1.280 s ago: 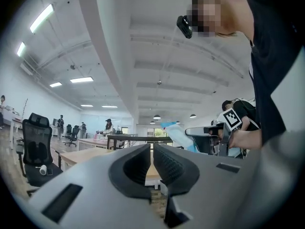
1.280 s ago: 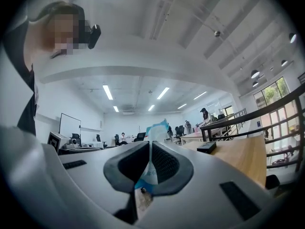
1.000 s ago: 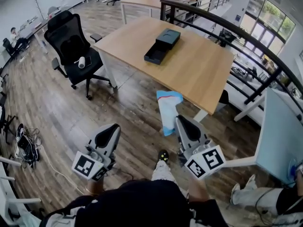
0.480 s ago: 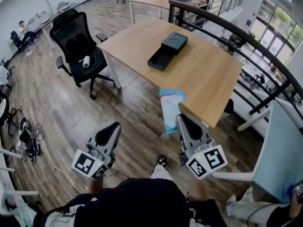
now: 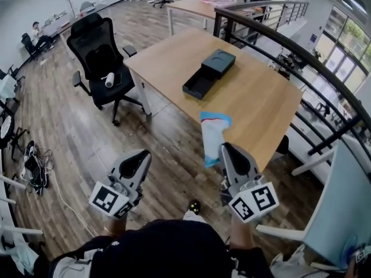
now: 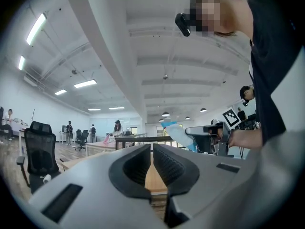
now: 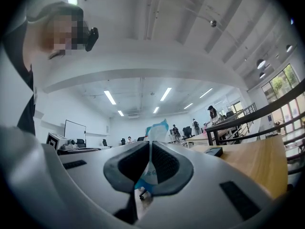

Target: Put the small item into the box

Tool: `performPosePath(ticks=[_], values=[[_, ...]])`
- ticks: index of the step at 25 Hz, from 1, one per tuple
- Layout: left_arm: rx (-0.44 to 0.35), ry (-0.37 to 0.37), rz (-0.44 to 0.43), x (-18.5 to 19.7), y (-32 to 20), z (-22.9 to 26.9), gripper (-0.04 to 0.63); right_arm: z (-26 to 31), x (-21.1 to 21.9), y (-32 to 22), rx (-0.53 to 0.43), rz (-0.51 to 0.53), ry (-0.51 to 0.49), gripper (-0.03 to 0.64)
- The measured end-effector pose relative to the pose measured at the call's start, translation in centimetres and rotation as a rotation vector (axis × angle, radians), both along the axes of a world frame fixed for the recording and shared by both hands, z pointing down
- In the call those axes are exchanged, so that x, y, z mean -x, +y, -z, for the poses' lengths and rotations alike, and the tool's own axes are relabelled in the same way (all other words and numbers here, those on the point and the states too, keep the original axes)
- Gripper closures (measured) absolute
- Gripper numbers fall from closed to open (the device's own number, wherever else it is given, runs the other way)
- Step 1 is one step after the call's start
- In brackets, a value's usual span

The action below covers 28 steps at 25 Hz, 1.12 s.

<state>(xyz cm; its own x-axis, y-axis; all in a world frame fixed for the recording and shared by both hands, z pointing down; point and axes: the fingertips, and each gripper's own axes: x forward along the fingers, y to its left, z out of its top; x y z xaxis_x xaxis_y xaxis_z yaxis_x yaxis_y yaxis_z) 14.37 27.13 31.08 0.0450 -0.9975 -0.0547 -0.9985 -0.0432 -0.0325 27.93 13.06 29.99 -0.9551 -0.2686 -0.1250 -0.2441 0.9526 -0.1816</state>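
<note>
Right gripper (image 5: 225, 149) clenched on the blue-and-white packet (image 5: 211, 135), left gripper (image 5: 141, 157) closed and empty: mid-carry, I'd say, with the open box (image 5: 202, 81) well ahead, so reach forward next.

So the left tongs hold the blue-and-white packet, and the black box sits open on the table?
No, the right tongs hold the blue-and-white packet, as the right gripper view shows. The black box does sit open on the table.
</note>
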Motion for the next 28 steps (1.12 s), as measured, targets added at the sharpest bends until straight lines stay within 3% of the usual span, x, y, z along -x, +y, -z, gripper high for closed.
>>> performPosePath(ticks=[19,28], values=[[0.029,-0.017,0.015,-1.0,-9.2,-0.9,0.571,-1.5,-0.6,-9.7,0.037,0.017,-0.021,0.586],[0.050,-0.033,-0.073,-1.9,-12.4,-1.2,0.571,-2.6,-1.3,-10.5,0.075,-0.020,-0.027,0.586]])
